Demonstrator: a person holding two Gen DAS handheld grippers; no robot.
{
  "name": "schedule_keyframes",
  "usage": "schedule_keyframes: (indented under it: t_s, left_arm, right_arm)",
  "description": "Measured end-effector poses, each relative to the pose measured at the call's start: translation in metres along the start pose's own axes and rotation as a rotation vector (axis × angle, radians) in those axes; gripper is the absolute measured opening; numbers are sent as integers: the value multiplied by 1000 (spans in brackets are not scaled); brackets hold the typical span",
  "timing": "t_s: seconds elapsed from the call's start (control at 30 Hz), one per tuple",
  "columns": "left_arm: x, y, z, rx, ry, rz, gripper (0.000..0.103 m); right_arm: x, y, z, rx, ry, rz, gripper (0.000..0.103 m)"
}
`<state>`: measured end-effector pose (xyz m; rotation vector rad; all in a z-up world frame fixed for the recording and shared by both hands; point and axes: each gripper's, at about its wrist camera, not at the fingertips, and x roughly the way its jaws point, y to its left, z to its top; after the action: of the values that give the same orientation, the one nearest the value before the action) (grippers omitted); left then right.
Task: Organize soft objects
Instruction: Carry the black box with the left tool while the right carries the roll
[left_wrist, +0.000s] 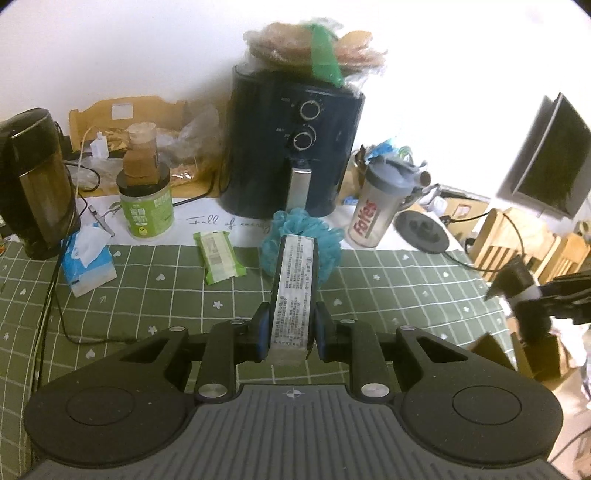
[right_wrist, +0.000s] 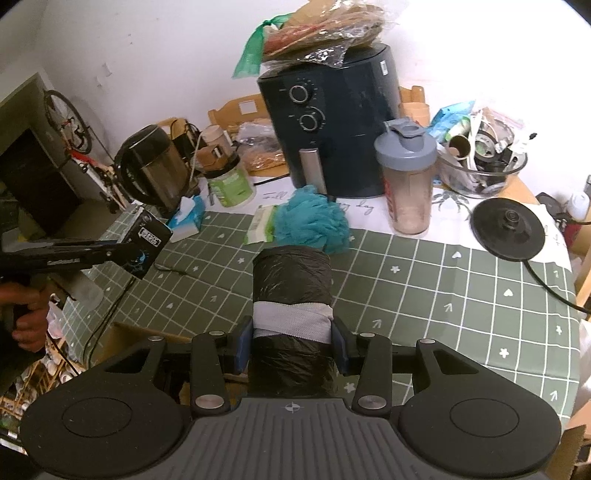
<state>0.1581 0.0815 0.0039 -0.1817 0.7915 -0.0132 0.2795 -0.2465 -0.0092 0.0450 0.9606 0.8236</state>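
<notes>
- Left claw (left_wrist: 290, 330) pinching a flat printed pack (left_wrist: 294, 291) edge-on, held above the counter (left_wrist: 147, 295); looks light, filmy, likely slippery.
- Right claw (right_wrist: 293, 341) pinching a black bag roll (right_wrist: 291, 291) at its grey band (right_wrist: 291, 319), above the counter's near edge; crinkly, compressible; band judged the firmest hold.
- Teal mesh puff (right_wrist: 314, 221) resting mid-counter by the fryer (right_wrist: 332, 122); airy, springy, graspable anywhere.

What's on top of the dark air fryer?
On the dark air fryer lies a crinkled clear plastic bag of flat brown rounds with a green strip. The bag covers the fryer's lid.
</notes>
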Motion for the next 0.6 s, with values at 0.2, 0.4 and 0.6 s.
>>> schedule_keyframes:
  t_s: [0.2, 0.4, 0.6]
  left_arm:
    - [-27, -16, -15, -28, -9, 2, 24]
    - [-49, -30, -32, -65, 5, 17, 24]
    - [-61, -38, -50, -138, 42, 51, 24]
  right_arm:
    - [-1, 7, -3, -18, 3, 32, 46]
    - [-5, 14, -6, -35, 2, 62, 46]
    - [-10, 17, -8, -43, -5, 81, 46]
